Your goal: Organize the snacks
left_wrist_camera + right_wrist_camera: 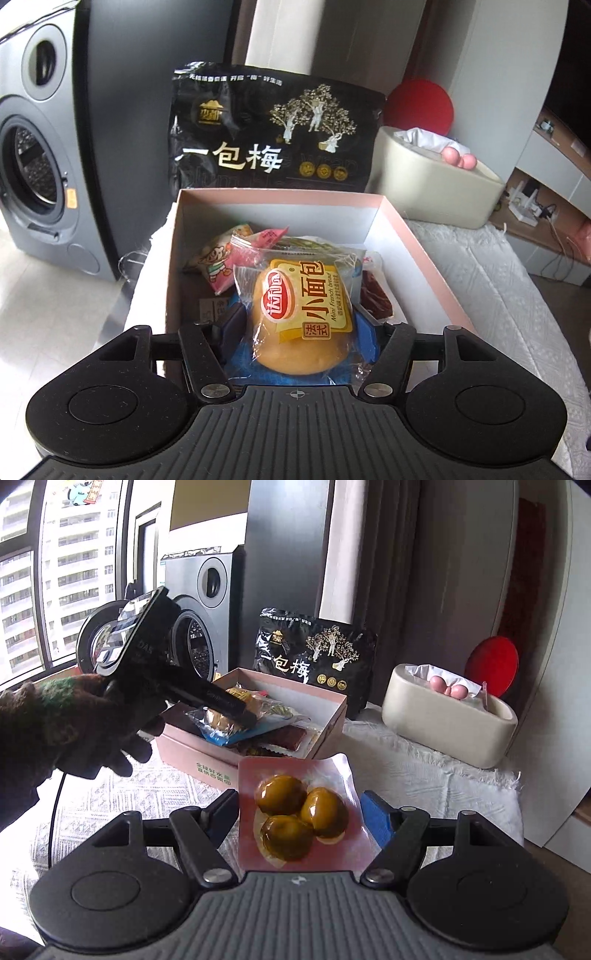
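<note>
My left gripper (301, 328) is shut on a wrapped mini French bread (299, 317) and holds it over the open pink box (413, 236), which holds several small snack packets (221, 258). In the right wrist view the left gripper (236, 712) reaches into the box (192, 749) from the left. My right gripper (301, 812) is shut on a pink packet of three brown eggs (299, 816), held above the tablecloth in front of the box.
A big black plum snack bag (266, 133) stands behind the box. A cream tissue holder (447, 716) sits to the right on the white tablecloth (424, 775). A grey washing machine (40, 147) stands at the left, beyond the table edge.
</note>
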